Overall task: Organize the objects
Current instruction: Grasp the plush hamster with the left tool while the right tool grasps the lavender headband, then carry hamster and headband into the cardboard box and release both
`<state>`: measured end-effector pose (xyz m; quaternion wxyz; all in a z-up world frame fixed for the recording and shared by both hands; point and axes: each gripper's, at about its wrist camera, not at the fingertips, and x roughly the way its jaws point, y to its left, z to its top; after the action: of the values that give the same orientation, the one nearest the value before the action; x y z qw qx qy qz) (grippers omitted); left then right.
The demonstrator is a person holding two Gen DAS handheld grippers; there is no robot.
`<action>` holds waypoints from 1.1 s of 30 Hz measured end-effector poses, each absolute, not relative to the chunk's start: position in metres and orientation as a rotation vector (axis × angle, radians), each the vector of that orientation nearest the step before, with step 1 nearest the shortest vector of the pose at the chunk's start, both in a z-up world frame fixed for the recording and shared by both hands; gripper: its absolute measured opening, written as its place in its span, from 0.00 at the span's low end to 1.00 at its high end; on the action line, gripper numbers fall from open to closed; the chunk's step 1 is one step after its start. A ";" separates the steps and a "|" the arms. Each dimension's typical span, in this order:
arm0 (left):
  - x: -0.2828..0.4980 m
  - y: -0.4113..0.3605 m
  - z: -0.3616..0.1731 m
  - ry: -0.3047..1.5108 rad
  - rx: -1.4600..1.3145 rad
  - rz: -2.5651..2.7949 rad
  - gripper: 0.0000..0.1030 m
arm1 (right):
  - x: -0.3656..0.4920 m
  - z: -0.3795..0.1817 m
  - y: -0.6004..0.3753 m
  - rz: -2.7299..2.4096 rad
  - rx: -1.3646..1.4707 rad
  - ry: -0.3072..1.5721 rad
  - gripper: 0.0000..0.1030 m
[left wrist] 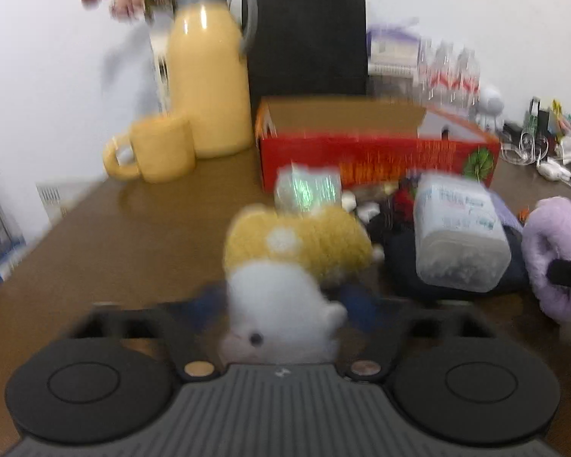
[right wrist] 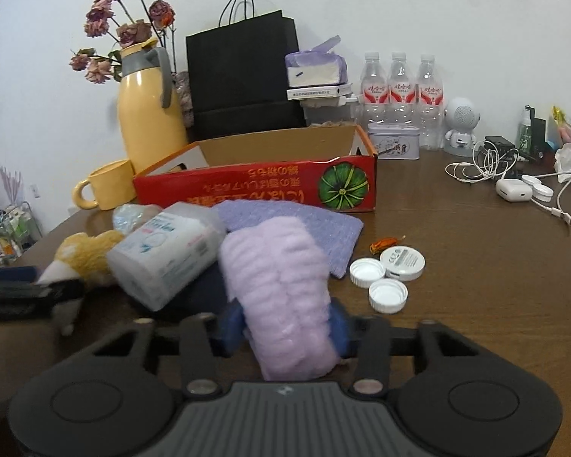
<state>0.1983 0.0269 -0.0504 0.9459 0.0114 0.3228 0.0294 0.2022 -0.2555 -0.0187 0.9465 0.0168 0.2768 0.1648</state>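
Left wrist view, blurred: left gripper (left wrist: 283, 304) has its blue pads pinching a yellow-and-white plush toy (left wrist: 297, 255) at the white end, near 6 o'clock, toy's yellow body stretching away toward centre. Plush looks light, soft, squashy; a grip across the narrow white part should hold, though fur can slip and it will sag. At 3 o'clock a clear plastic tub (left wrist: 460, 236) lies tilted on a dark cloth; light, rigid, smooth walls, probably slippery. Further out at 12 to 1 o'clock sits the open red cardboard box (left wrist: 377, 156), likely the drop spot. Yellow mug (left wrist: 160, 152) and yellow thermos (left wrist: 209, 87) at 10 to 11 o'clock on the brown table (left wrist: 114, 236). Right wrist view: right gripper (right wrist: 285, 327) is clamped on a fluffy lilac roll (right wrist: 281, 289) at 6 o'clock, pads squeezing its near end; soft, light, compressible, best taken mid-width. Purple cloth (right wrist: 323, 228) behind it, three white lids (right wrist: 384, 274) at 3 o'clock, same box beyond at 12 o'clock. Water bottles (right wrist: 397, 91) far back at 1 o'clock.
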 end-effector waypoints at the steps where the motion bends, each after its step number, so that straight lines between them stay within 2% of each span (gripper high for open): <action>1: 0.197 0.028 -0.052 0.663 0.013 0.069 0.49 | 0.196 -0.017 -0.256 0.332 0.026 0.563 0.31; 3: 0.184 0.029 -0.051 0.653 0.017 0.065 0.46 | 0.181 -0.013 -0.260 0.333 0.039 0.554 0.29; 11: 0.127 0.037 -0.019 0.599 -0.058 -0.001 0.45 | 0.115 0.012 -0.281 0.334 0.054 0.492 0.29; 14: 0.127 0.031 0.010 0.518 -0.002 -0.035 0.45 | 0.111 0.024 -0.279 0.346 0.011 0.496 0.29; 17: 0.162 0.030 0.042 0.463 0.024 -0.095 0.45 | 0.127 0.047 -0.284 0.398 0.018 0.456 0.29; 21: 0.265 0.023 0.073 0.484 0.026 -0.109 0.45 | 0.208 0.094 -0.282 0.445 -0.012 0.428 0.29; 25: 0.391 0.001 0.067 0.577 0.062 -0.027 0.46 | 0.326 0.119 -0.245 0.388 -0.102 0.470 0.30; 29: 0.497 -0.006 0.021 0.725 0.088 0.117 0.46 | 0.455 0.094 -0.193 0.319 -0.203 0.607 0.30; 33: 0.539 -0.001 -0.014 0.776 0.132 0.174 0.52 | 0.549 0.044 -0.171 0.217 -0.181 0.769 0.31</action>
<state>0.5390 -0.0007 -0.0135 0.9199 0.0644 0.3774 0.0848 0.5492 -0.1705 0.0436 0.9172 -0.0882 0.3740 0.1056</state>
